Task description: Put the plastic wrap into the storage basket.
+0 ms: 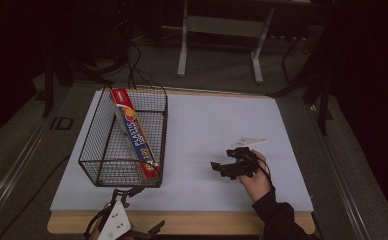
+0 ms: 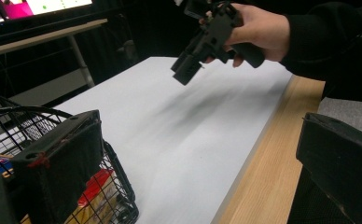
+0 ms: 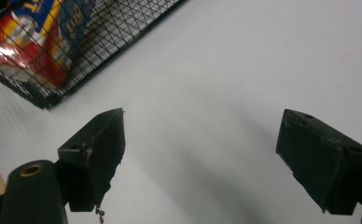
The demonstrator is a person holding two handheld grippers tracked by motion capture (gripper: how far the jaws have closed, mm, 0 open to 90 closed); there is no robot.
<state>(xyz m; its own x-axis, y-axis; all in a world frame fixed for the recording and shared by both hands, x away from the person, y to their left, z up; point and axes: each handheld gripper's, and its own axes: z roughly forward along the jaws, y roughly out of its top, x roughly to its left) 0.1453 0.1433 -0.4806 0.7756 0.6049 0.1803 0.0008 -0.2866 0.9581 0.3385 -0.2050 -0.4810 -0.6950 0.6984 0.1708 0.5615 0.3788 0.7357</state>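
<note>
Dim room light is falling from above, leaving the surroundings black; the white counter point(image 1: 207, 135) is glowing softly, and close tongs are blurring with soft shadows.

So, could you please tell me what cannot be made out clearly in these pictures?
- Box of plastic wrap, high view: small print too small to read; in the right gripper view the wire basket mesh and the top edge cut it off.
- Left tool, high view: cut off by the bottom edge.
- Right tool, left gripper view: motion-blurred, top cut off, partly covered by the hand.
</note>
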